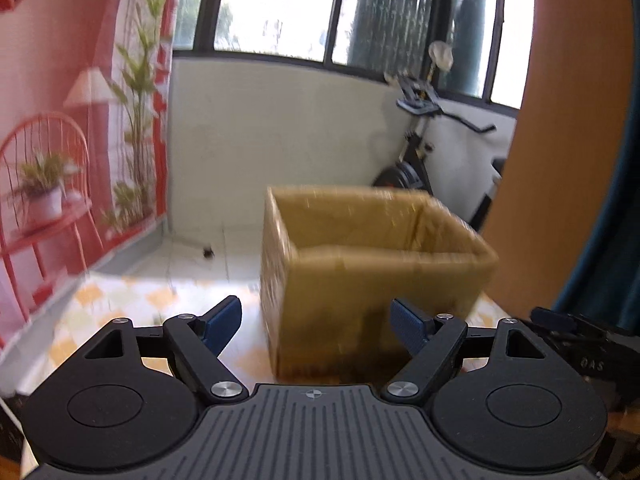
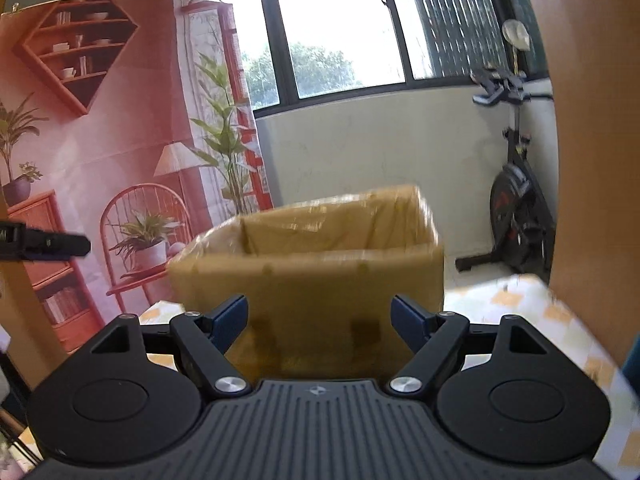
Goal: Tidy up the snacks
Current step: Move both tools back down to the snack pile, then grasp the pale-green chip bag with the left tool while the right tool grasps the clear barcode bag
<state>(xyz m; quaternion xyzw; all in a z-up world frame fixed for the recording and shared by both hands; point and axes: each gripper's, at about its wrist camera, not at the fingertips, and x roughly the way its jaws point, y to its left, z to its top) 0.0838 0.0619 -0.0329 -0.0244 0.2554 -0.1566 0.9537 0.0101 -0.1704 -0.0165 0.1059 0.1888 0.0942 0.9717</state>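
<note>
One cardboard box is the only task item in view; no snacks can be seen. It is plain brown, open-topped, its flaps gone or folded in, with glossy clear tape along the rim and walls. Motion blur softens its edges in both views. No print or label is legible on it. What can be seen of the interior, the upper inner walls only, shows bare cardboard; the bottom is hidden.

Box stands on the counter, which carries a cloth of pale yellow and white checks. It sits just ahead of both grippers.

Left gripper: jaws wide apart, blue pads bare, nothing between them; the box's near left corner lies ahead of the gap. Right gripper: jaws equally wide, nothing held, the box's near wall ahead of the gap. From the left wrist view the right gripper's black body shows at the right edge with pale letters, reading roughly "OAS", partly blurred.

Behind the box: white half-wall under dark-framed windows, an exercise bike on the floor to the right, a printed backdrop of a red room with chair, lamp and plants to the left. An orange-brown panel rises at right.
</note>
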